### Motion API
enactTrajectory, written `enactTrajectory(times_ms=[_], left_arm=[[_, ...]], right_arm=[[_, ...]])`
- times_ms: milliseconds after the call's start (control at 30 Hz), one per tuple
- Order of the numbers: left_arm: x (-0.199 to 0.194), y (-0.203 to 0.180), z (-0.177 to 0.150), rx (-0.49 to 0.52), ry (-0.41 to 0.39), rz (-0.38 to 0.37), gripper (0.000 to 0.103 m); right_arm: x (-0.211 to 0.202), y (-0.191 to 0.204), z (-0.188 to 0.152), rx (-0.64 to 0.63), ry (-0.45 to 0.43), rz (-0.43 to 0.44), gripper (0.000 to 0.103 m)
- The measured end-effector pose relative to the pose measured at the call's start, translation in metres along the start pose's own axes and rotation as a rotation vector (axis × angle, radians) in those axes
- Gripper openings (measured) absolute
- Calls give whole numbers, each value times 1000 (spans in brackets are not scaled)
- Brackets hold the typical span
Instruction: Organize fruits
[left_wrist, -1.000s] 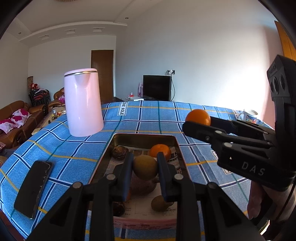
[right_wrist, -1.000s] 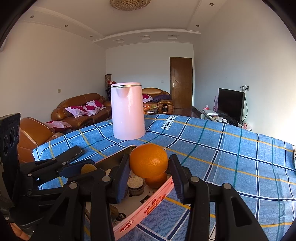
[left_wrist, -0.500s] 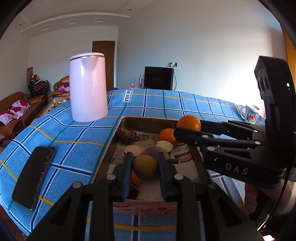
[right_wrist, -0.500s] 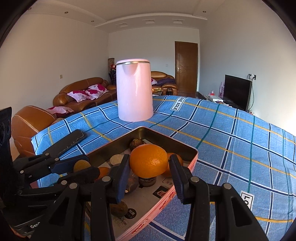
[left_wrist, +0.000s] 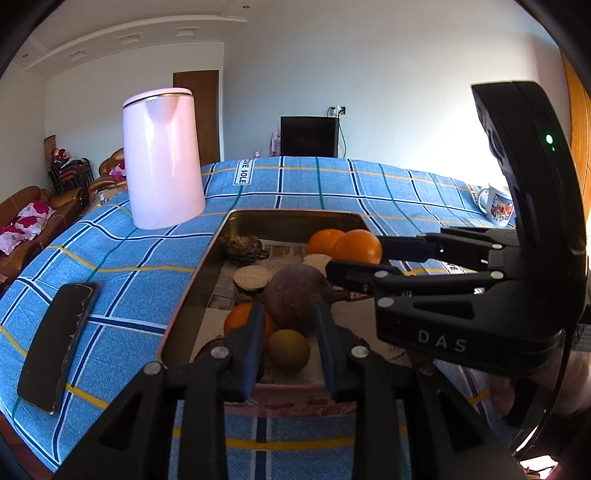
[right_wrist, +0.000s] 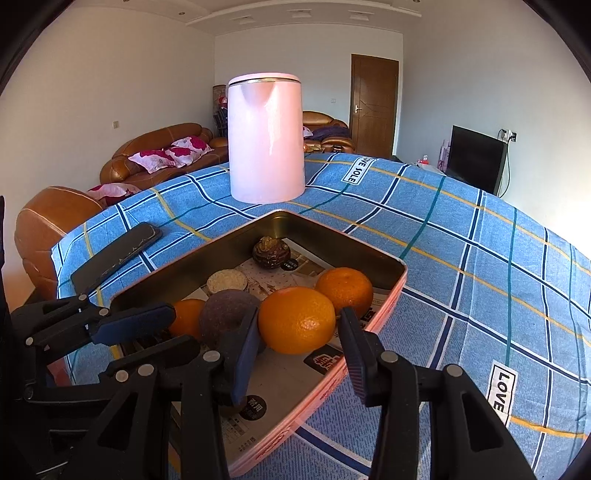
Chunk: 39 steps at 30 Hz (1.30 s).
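A metal tray (left_wrist: 207, 266) (right_wrist: 388, 266) lined with newspaper holds several fruits. My left gripper (left_wrist: 288, 343) stands open over its near end; a yellow-brown kiwi-like fruit (left_wrist: 289, 350) lies loose in the tray between the fingers, beside a purple-brown fruit (left_wrist: 297, 295) and an orange (left_wrist: 232, 319). My right gripper (right_wrist: 299, 349) has its jaws slightly apart around a large orange (right_wrist: 297, 319) that rests low in the tray, next to another orange (right_wrist: 345, 290). The right gripper (left_wrist: 354, 262) also shows in the left wrist view, with the orange (left_wrist: 357, 246) between its fingers.
A pink kettle (left_wrist: 162, 158) (right_wrist: 266, 140) stands behind the tray. A black phone (left_wrist: 59, 343) (right_wrist: 118, 254) lies left of it on the blue checked cloth. A mug (left_wrist: 495, 203) sits far right. Sofas and a television are beyond the table.
Both grippers came down into the tray. The left gripper opened and let go of the yellow-brown fruit. The right gripper lowered the large orange onto the tray and its jaws widened.
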<state>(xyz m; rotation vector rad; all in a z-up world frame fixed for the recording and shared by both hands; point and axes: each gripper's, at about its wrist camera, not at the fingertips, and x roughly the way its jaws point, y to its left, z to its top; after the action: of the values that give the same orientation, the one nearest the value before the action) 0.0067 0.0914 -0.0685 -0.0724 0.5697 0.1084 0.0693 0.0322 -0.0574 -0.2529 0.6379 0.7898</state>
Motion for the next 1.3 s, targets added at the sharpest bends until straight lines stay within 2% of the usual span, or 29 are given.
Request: enactTrajectory(times_ms=[67,167,233,367,467,600,667,833,933,1033,1067,1300], left_arm=[[0,0,0,-2,1,-5,45],[-3,0,0,-3,-6,-7,54],[-6,0,1,-4,-18,-5,59],[-15,-2,4,-3,-45,-3,61],[-23,-2,7,-8,-68,2,67],[-31,0,9,-21,-94,8,69],[-34,1,11,-28,-107,10,73],[-42,0,15,-32,-127,13,75],[-46,-2,17,-31,-140,18,81],[-52,-4,18,-35,-163,28,97],[-54,-4,18,-39,-173,34,99],[-58,-11,19,-24,-184,21,100]], right_arm=[[1,2,0,-1,0,0,51],[-4,-1,-1,12,-23,-6,60],[-9,-4,-2,23,-35,1,62],[-21,-7,-3,32,-57,-17,62],[-32,-12,-4,45,-77,-38,63],[-54,-22,-7,76,-122,-71,71],[-67,-26,-9,91,-149,-94,74],[-92,-33,-11,117,-197,-121,77],[-102,-34,-14,119,-215,-132,78],[-110,-32,-17,121,-227,-137,78],[-113,-31,-19,121,-232,-140,78],[-128,-34,-23,124,-258,-161,80]])
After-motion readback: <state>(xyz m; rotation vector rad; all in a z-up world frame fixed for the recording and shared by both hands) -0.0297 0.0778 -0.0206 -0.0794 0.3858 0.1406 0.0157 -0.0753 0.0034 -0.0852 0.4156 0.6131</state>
